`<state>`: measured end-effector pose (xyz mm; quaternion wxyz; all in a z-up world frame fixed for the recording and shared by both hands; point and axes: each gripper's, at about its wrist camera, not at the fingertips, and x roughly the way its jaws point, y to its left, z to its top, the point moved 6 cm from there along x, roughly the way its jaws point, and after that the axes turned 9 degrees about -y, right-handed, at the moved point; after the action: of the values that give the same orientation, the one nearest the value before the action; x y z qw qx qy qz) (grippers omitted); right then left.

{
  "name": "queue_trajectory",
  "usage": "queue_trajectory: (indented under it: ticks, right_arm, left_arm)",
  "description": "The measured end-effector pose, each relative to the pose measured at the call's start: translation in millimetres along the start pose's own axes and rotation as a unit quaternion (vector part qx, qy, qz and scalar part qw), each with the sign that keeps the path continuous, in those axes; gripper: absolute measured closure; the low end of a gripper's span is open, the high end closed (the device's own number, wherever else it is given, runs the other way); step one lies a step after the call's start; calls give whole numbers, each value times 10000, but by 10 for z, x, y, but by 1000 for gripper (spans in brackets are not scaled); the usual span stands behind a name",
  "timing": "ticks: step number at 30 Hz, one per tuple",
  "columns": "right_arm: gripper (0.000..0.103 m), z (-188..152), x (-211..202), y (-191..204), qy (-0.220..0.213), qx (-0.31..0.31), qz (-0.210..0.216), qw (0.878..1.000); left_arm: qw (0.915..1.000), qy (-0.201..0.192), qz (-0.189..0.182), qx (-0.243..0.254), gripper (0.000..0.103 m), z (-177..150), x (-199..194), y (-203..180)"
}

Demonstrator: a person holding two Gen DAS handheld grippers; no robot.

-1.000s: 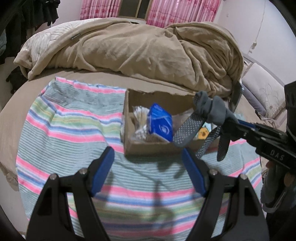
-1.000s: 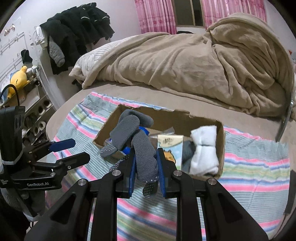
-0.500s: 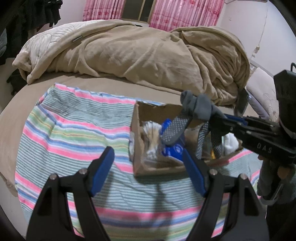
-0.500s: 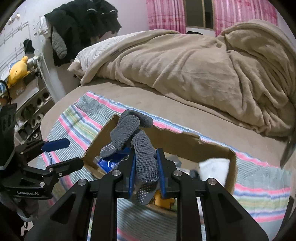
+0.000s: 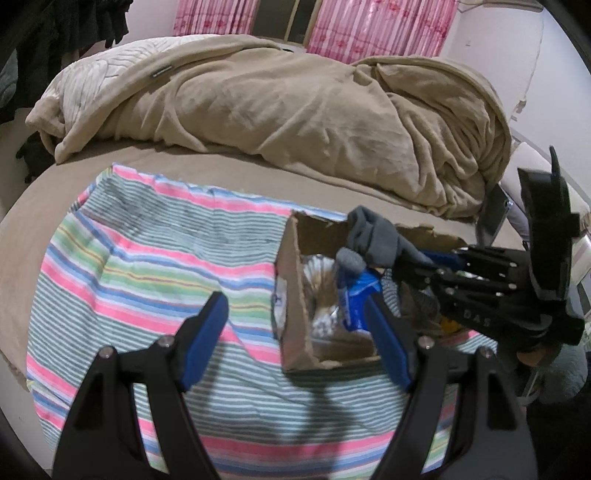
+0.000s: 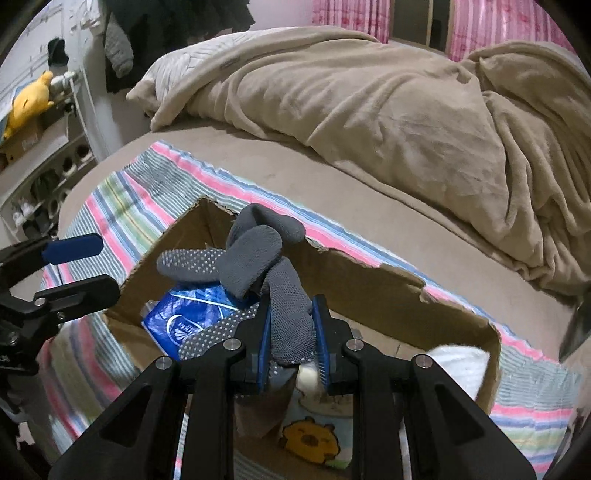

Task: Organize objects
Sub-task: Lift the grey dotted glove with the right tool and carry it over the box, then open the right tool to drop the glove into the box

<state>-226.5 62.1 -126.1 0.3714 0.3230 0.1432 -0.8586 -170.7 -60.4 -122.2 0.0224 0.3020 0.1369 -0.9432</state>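
Room: bedroom with pink curtains (image 5: 369,29) behind a bed (image 6: 332,192); a crumpled tan blanket (image 5: 277,103) is heaped along the far side of the mattress.
Surface: a striped cloth (image 5: 147,266) in pink, green, blue and grey is spread over the near part of the bed.
Box: an open cardboard box (image 6: 369,291) with torn rims sits on the striped cloth.
Box contents: a blue packet (image 6: 184,317) at the left end, a white rolled item (image 6: 461,365) at the right end, a tissue pack with a yellow cartoon face (image 6: 310,439) near the front; a clear bag of small pale items (image 5: 321,288) shows in the left wrist view.
Grey socks: a knotted pair of grey grip-dot socks (image 6: 266,266) hangs above the box's left half, over the blue packet, one foot pointing left.
Right tongs: the right tongs (image 6: 291,343) are narrowed tight on one leg of the grey socks.
Left tongs: the left tongs (image 5: 295,339) are spread wide with nothing between them, held over the striped cloth at the box's left end.
Side: a yellow plush toy (image 6: 29,103) lies on a shelf at the left wall, dark clothes (image 6: 166,33) hang above.
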Motion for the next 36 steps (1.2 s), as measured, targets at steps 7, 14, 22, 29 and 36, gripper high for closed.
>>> queue_trajectory:
  ticks: [7,14,22,29,36]
  right_arm:
    - [81,-92,279,27,242,-121,-115,9996]
    - [75,-72,216,-13,155,95,-128,9998]
    - [57,-59,-121,-3,-72,413,-26,9991]
    - [50,-104,-456,8,-238,617,-13,9978]
    - [50,-212,-760,15,-350,775,-84,9963]
  left_arm:
    - [10000,1,62,-57,26,-3,-12,56]
    - [9999,9,105,-42,26,1,-68,49]
    - [9999,0,122,15,26,-9,-198,-58]
    - [9999,-74,89,124,26,-3,-376,-219]
    - [9997,-122,71,222,26,-27,-555,-360]
